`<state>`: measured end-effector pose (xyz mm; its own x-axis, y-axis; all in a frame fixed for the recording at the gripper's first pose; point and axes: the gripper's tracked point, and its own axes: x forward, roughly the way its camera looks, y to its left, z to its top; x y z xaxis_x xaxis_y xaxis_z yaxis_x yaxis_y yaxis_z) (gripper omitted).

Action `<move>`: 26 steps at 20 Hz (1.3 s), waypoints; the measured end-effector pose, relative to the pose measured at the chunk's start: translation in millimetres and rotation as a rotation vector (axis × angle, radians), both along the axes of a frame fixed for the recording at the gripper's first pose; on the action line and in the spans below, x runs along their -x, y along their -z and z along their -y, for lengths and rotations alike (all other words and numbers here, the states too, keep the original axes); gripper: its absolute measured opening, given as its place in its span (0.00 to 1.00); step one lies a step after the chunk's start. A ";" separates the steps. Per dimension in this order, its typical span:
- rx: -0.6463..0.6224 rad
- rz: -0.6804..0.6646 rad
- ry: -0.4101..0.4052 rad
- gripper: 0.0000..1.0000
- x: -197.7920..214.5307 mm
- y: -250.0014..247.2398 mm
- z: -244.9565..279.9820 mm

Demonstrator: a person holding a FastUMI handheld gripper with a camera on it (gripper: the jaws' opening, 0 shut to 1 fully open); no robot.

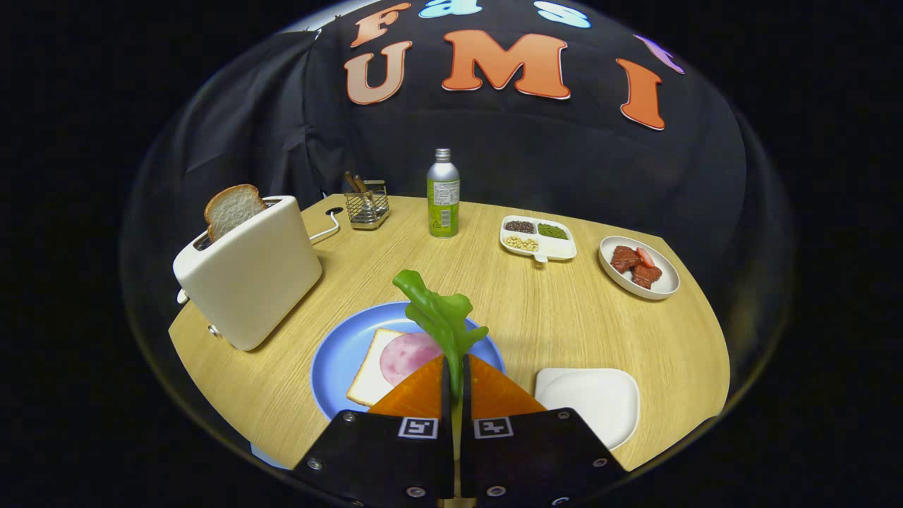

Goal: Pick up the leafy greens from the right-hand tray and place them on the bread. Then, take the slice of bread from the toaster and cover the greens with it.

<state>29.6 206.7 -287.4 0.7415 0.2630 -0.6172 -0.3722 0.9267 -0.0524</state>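
Hand-held gripper (455, 377) is pinched closed on the leafy greens (441, 317) by the stem; leaf stands up above the bread (374, 367) on the blue plate (335, 360). I judge it light, floppy, easily torn, so the stem grip is right.

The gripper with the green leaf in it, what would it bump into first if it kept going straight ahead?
Probably the bread with its pink ham slice on the blue plate, just ahead of the fingers. The gripper is shut on the leafy greens; depth is hard to judge.
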 end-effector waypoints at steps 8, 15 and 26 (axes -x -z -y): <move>0.032 -0.042 -0.002 0.08 2.1 23.8 -19.6; 0.052 -0.049 0.009 0.28 2.9 32.2 -26.0; 0.068 -0.052 0.057 0.86 4.3 33.1 -25.6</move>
<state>25.2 232.3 -320.5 0.7210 0.1773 -0.6699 -0.3224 0.9415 -0.0978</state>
